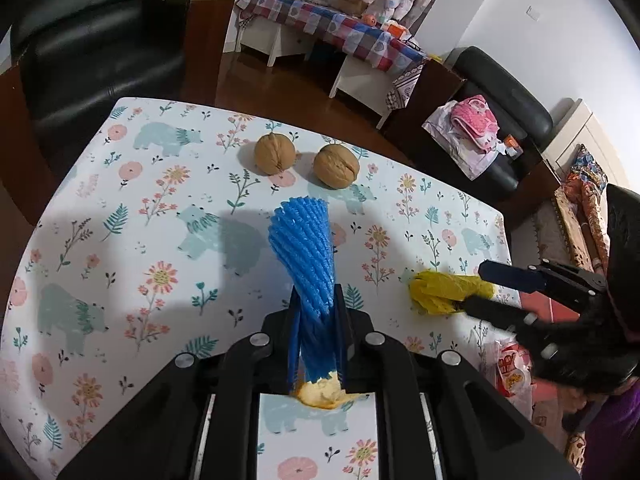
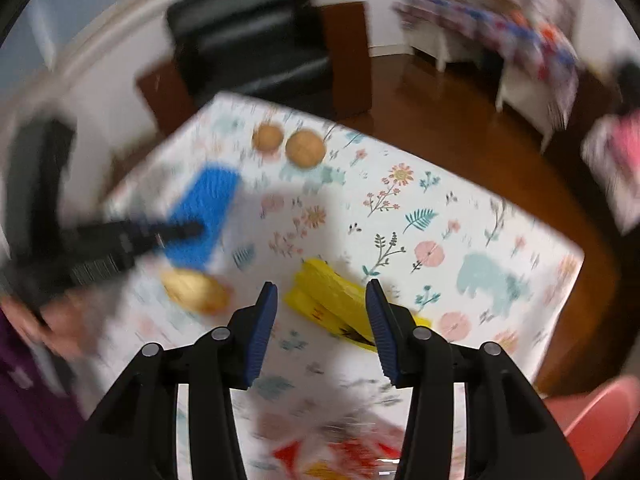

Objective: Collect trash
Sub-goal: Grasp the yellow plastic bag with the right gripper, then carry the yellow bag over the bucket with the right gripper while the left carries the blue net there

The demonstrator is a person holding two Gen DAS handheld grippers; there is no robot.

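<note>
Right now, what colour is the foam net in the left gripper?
Blue foam net; clearest in left wrist view.

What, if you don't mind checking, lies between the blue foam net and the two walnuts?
Only bare patterned tablecloth separates the blue foam net from the walnuts; the left wrist view shows this clearly.

Stands as a rectangular table (image 1: 120,240) under a white cloth printed with pale teal bears, pink flowers and green fronds. Bears two whole brown walnuts (image 1: 275,155) side by side near the far edge, close together but apart. Holds a crumpled yellow plastic wrapper (image 1: 436,294) towards the right side, well away from the walnuts. Carries a curled piece of orange peel (image 1: 322,394) nearer the front, and a red-and-white printed snack bag (image 1: 510,372) at the near right edge. Shows a blue foam mesh sleeve (image 1: 304,248) mid-table, casting a shadow to its left; cannot tell whether it rests on the cloth.
</note>
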